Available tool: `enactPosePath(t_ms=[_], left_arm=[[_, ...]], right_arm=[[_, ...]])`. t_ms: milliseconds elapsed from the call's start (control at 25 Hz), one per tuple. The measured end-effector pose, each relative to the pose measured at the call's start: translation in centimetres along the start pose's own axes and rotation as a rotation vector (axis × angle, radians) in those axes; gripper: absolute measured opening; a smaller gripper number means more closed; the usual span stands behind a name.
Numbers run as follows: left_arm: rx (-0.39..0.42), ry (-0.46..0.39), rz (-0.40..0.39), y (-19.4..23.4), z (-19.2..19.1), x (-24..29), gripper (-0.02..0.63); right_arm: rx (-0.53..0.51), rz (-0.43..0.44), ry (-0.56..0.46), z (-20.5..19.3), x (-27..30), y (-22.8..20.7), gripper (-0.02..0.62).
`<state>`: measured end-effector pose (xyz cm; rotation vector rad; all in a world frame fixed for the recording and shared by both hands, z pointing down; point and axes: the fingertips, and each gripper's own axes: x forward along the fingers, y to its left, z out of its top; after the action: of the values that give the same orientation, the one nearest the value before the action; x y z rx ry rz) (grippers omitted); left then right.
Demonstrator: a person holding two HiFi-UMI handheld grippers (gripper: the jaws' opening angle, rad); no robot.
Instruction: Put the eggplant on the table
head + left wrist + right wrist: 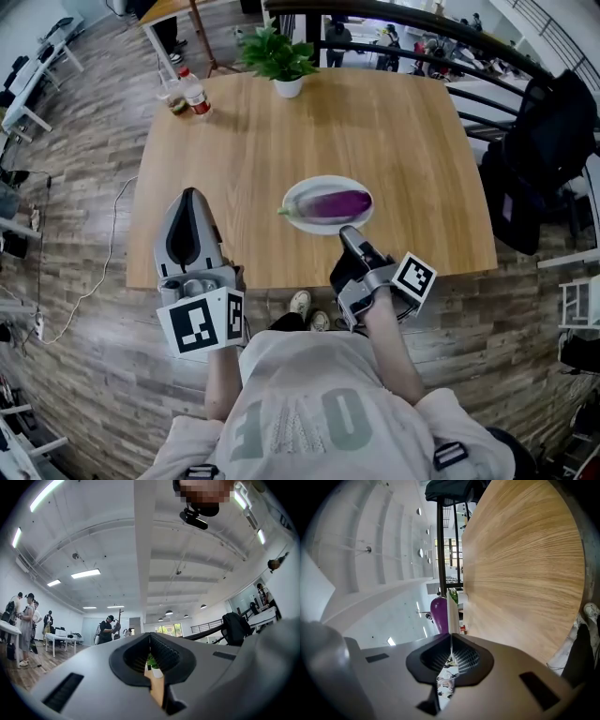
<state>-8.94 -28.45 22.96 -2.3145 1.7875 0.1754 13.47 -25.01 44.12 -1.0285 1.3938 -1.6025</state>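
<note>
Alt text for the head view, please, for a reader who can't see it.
A purple eggplant lies on a white plate near the front edge of a wooden table. The right gripper, shut, points at the plate's near rim; the left gripper, also shut, hovers over the table's near left edge.

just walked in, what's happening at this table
A person at the wooden table holds a gripper in each hand. The right gripper, rolled sideways, is shut on the near rim of the white plate carrying the eggplant. The left gripper is shut and empty over the table's near left part. The eggplant is not yet on the bare tabletop.
</note>
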Motion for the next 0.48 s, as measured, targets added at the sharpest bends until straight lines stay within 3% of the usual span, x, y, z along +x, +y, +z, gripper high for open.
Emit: enactPosePath(t_ms=[320,480], left_arm=[[-0.003,0.006,0.004,1.1,-0.4,0.4,0.009],[0.008,0.020,0.018,1.6,-0.5,0.1,0.009]], right_arm=[[-0.026,0.056,-0.034,1.0,1.5,-2.7,0.026],[-0.023,0.039,-0.024,1.2,1.6,-5.1,0.026]])
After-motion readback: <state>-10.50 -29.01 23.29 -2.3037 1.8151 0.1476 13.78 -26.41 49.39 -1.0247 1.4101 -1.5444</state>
